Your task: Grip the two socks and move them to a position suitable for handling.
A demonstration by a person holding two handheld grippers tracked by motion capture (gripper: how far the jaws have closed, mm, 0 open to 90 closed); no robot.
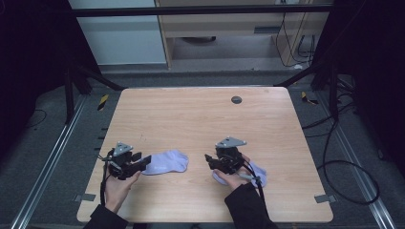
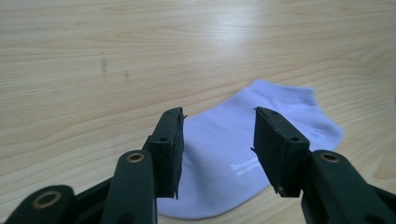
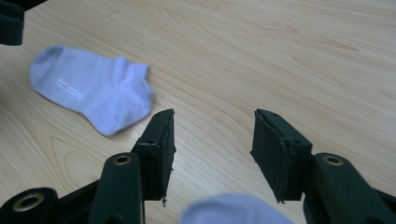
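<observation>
Two pale lavender ankle socks lie on the wooden table [image 1: 200, 119]. One sock [image 1: 168, 161] lies flat at the front left. My left gripper [image 1: 144, 162] hovers at its left end, open. In the left gripper view the sock [image 2: 280, 112] lies under and beyond the spread jaws of this gripper [image 2: 218, 112], and the pads do not press it. The other sock [image 1: 259, 172] lies partly hidden under the right hand. My right gripper [image 1: 210, 161] points left, open over bare wood. The right gripper view has its jaws [image 3: 213, 112] empty, the near sock [image 3: 233, 212] at the bottom edge and the far sock [image 3: 93, 88] at upper left.
A dark round plug [image 1: 236, 99] sits in the table near its far edge. Cables [image 1: 344, 167] trail over the floor to the right. Black frame legs stand at the table's far corners. The left gripper's jaw [image 3: 10, 23] shows in the right gripper view's top left corner.
</observation>
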